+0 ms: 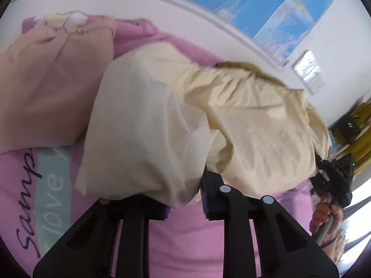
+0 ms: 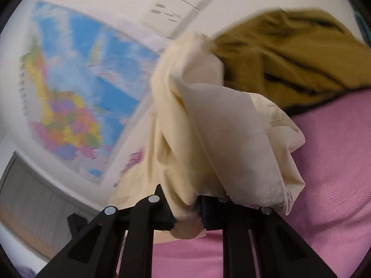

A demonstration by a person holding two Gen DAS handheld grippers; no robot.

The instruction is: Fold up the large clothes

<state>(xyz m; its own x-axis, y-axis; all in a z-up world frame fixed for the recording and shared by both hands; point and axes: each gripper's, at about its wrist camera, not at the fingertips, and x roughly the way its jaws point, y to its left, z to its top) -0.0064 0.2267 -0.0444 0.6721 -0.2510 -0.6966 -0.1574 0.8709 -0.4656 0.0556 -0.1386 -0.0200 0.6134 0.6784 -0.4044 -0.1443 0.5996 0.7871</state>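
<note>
A pale yellow garment [image 1: 197, 120] hangs bunched between my two grippers above a pink sheet [image 1: 185, 238]. My left gripper [image 1: 185, 205] is shut on a lower edge of the garment. My right gripper [image 2: 187, 217] is shut on another part of the same garment [image 2: 208, 139], which drapes over its fingers. In the left wrist view the right gripper's body and the hand holding it [image 1: 331, 185] show at the right, beyond the cloth. Both grips lift the cloth off the sheet.
A peach garment [image 1: 51, 88] lies at the left on the pink sheet with printed lettering [image 1: 30, 199]. An olive garment [image 2: 289, 53] lies at the back right. Maps [image 2: 76, 92] hang on the white wall behind.
</note>
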